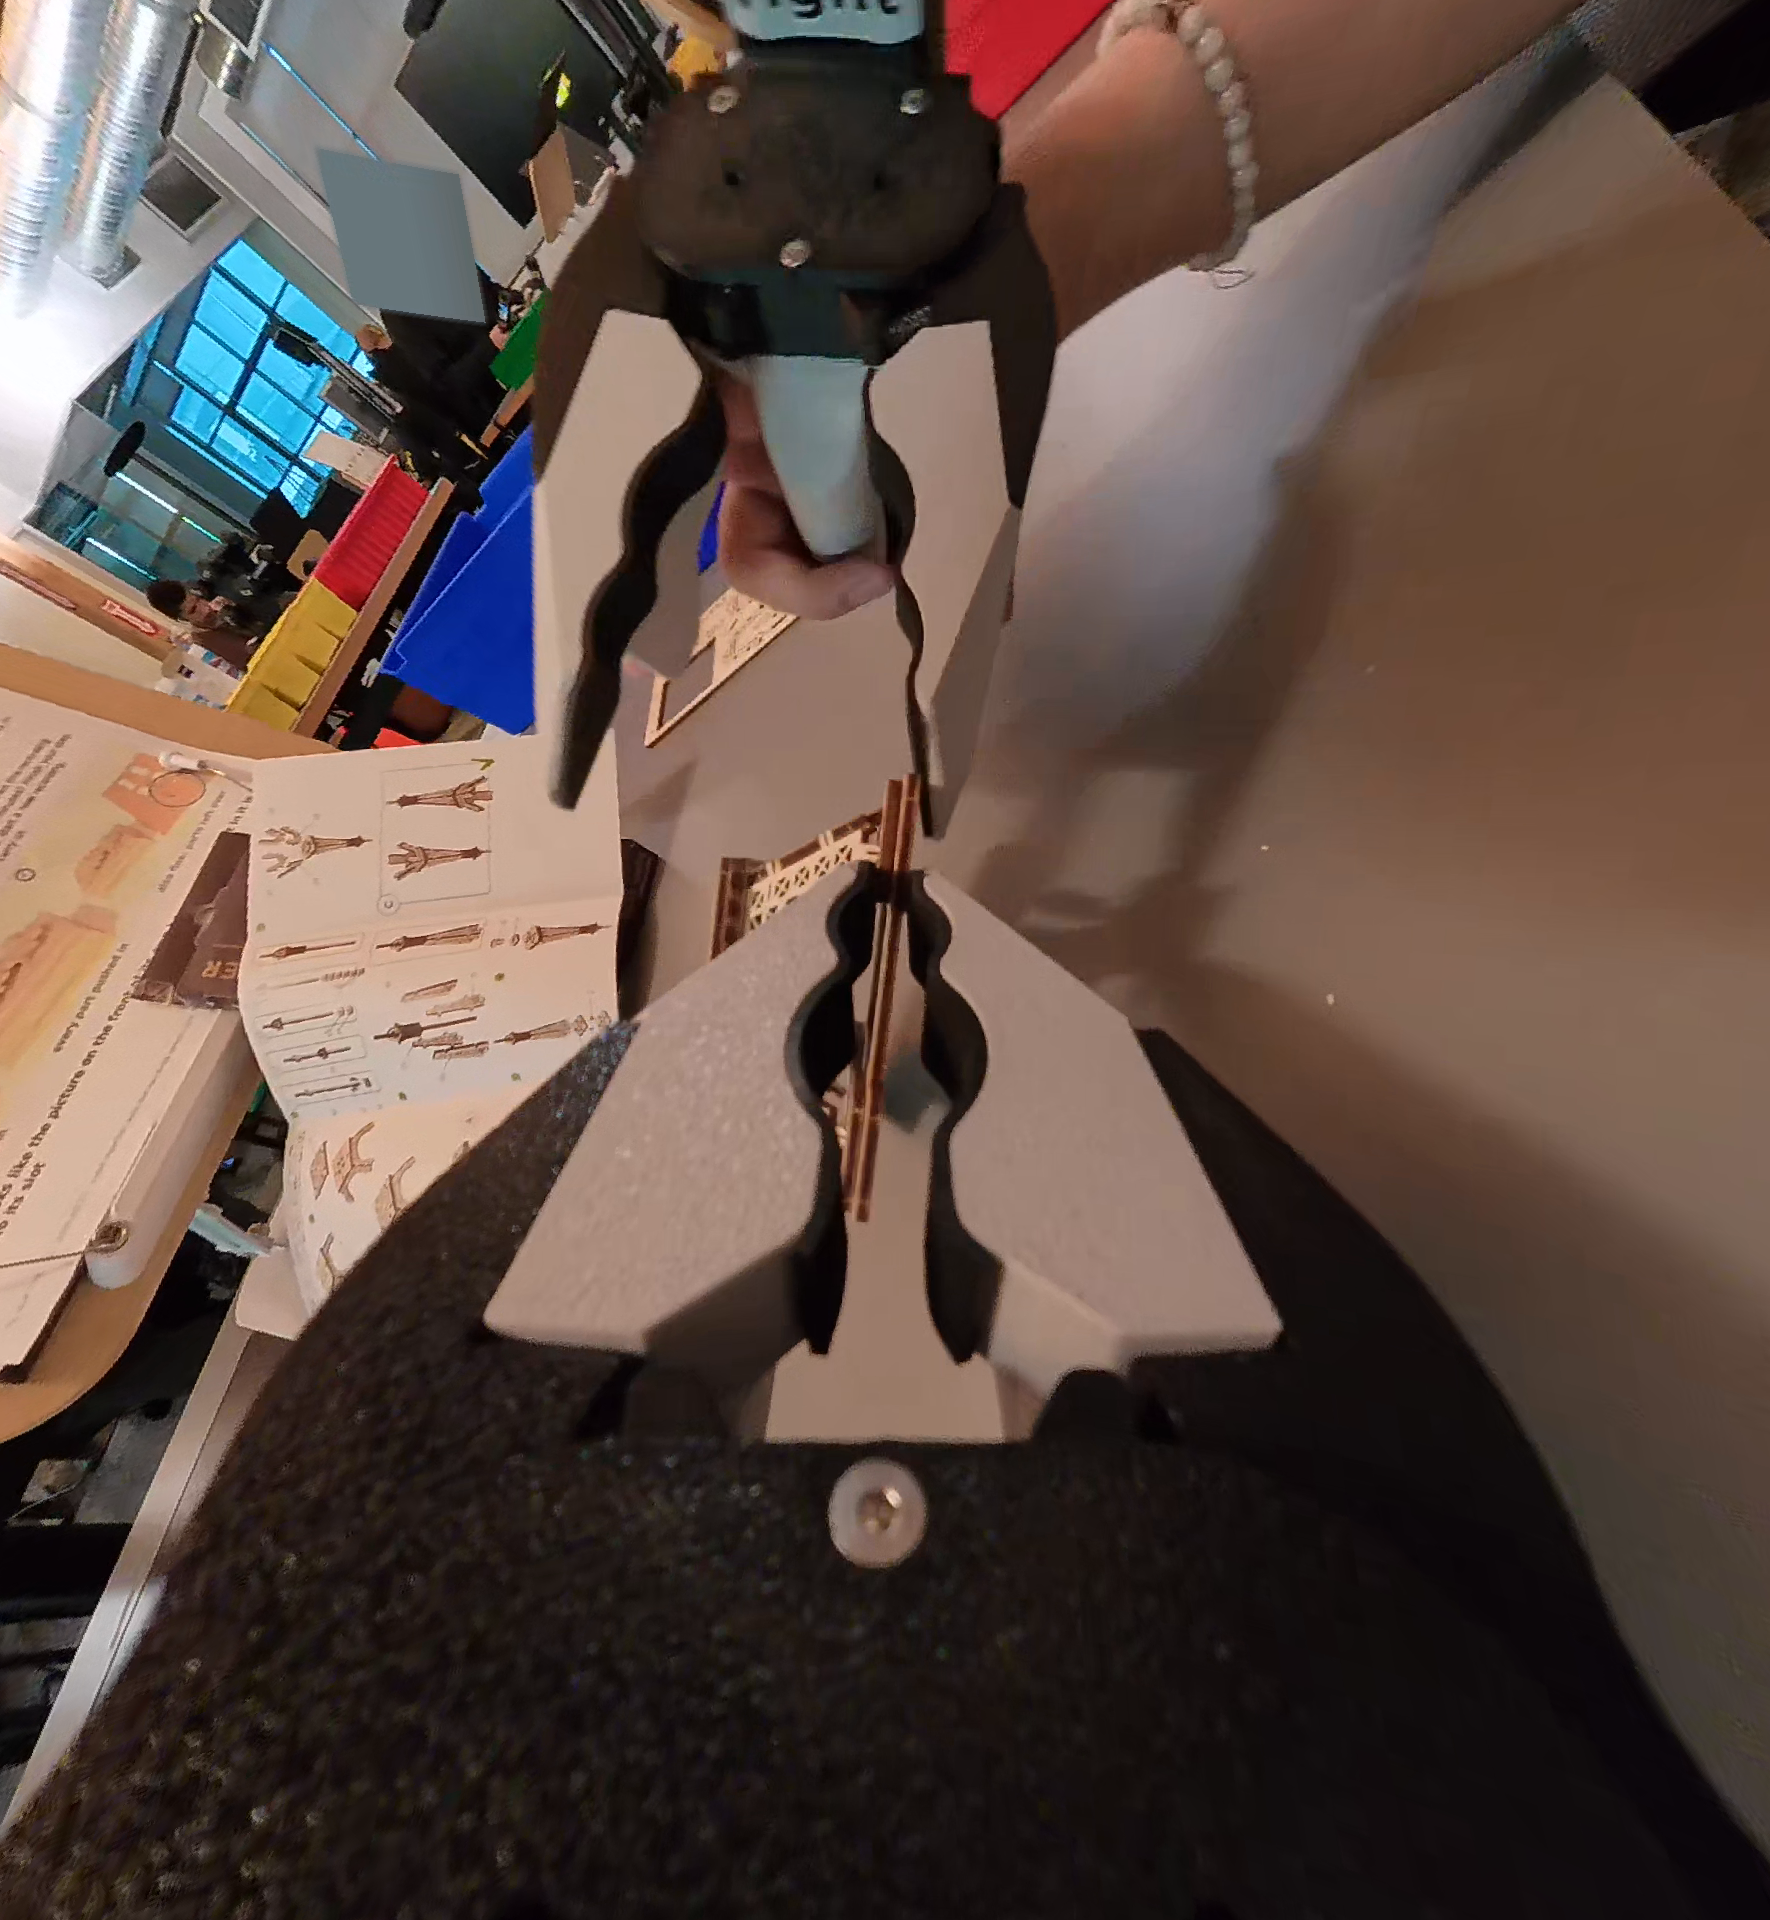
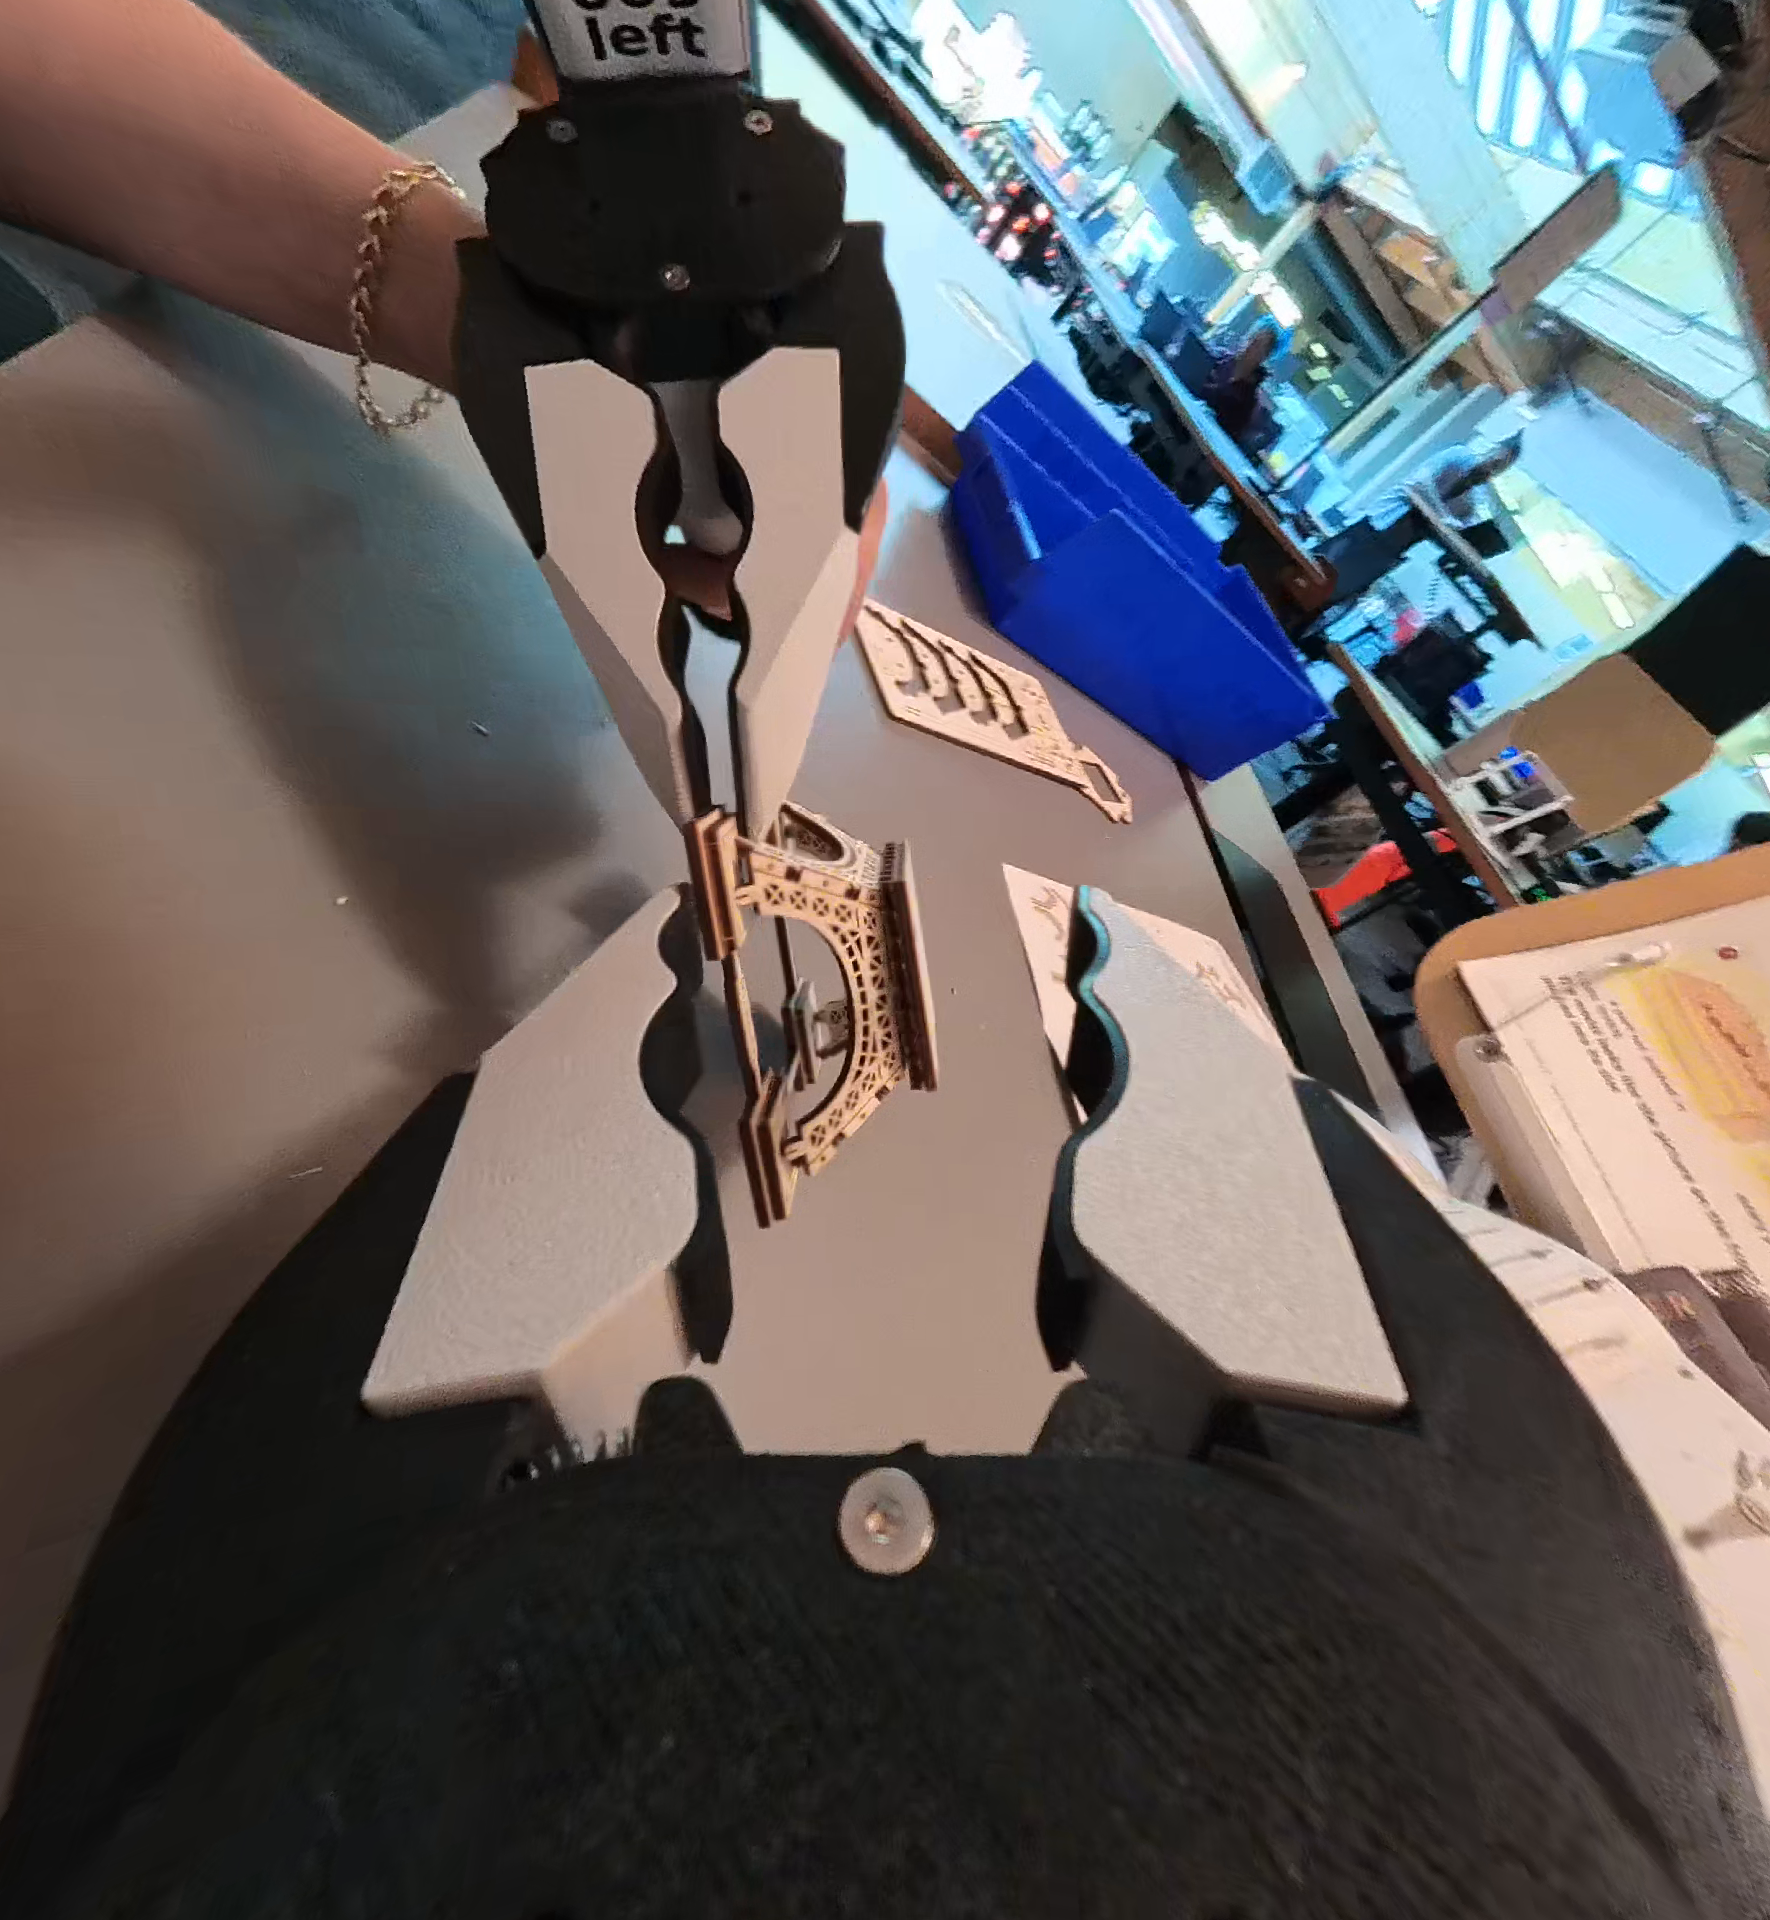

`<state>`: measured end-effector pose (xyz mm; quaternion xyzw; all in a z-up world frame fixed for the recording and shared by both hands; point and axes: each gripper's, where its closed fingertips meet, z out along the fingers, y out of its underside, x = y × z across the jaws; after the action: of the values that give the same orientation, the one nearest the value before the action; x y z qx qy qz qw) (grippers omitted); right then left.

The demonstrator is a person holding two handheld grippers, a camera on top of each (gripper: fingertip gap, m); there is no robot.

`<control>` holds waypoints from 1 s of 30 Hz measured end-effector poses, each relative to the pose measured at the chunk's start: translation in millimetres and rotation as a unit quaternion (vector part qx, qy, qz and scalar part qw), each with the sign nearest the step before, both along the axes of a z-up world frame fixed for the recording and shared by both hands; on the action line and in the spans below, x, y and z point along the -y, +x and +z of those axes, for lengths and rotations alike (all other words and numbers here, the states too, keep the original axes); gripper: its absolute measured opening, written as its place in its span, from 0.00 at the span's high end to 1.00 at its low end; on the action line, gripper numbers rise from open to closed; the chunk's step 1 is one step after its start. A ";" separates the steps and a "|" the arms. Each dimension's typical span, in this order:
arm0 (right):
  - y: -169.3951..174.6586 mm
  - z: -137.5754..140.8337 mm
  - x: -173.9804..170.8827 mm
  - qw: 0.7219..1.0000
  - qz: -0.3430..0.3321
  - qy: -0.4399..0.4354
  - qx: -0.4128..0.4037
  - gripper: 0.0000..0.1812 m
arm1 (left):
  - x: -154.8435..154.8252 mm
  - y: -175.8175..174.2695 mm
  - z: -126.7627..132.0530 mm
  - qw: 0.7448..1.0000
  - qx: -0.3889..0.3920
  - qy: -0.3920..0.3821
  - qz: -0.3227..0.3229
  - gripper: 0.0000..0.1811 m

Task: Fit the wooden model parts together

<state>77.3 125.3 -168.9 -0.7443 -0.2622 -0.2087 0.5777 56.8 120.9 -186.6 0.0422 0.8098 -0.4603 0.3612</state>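
Over the grey table [image 2: 237, 727], my left gripper [image 1: 886, 914] is clenched on the edge of the wooden tower base [image 2: 839, 987], held aloft; my right gripper [image 2: 876, 925] gapes around it, empty. I judge that closing off-centre could snap the fragile lattice.

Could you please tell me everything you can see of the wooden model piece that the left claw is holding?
The wooden model piece is a light laser-cut lattice arch with darker edges, built from thin layered sheets. It hangs above the grey table, held on edge. The left claw is shut on its flat side panel; the right claw stands open around it.
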 end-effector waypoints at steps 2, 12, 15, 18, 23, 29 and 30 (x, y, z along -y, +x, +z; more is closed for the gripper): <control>1.2 -3.3 -4.2 1.000 0.012 -0.023 -0.011 0.58 | 0.9 -1.6 -1.8 1.000 -0.002 0.003 -0.005 0.98; -10.2 -16.4 -14.2 0.994 0.062 -0.071 -0.046 0.76 | -6.2 -0.4 0.1 1.000 -0.002 -0.005 -0.003 0.99; -9.6 -15.9 -15.5 0.995 0.059 -0.067 -0.049 0.76 | -7.4 -0.4 0.3 1.000 -0.003 -0.005 -0.003 0.99; -3.4 -14.7 -17.6 0.996 0.038 -0.059 -0.050 0.66 | -7.7 -1.6 -1.8 1.000 -0.003 0.002 -0.006 0.98; -9.5 -24.2 -17.6 0.992 0.055 -0.089 -0.065 0.72 | -8.2 -2.7 -4.8 1.000 -0.003 0.011 -0.009 0.98; -9.1 -23.4 -19.4 0.993 0.048 -0.094 -0.049 0.74 | -10.2 -2.6 -3.7 1.000 0.002 0.012 -0.008 0.98; -9.2 -23.4 -19.5 0.993 0.047 -0.093 -0.048 0.74 | -10.4 -2.5 -3.5 1.000 0.002 0.010 -0.008 0.98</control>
<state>68.1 144.8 -192.3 -0.7905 -0.2873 -0.1205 0.5273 54.3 131.3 -190.1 0.0533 0.8136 -0.4547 0.3585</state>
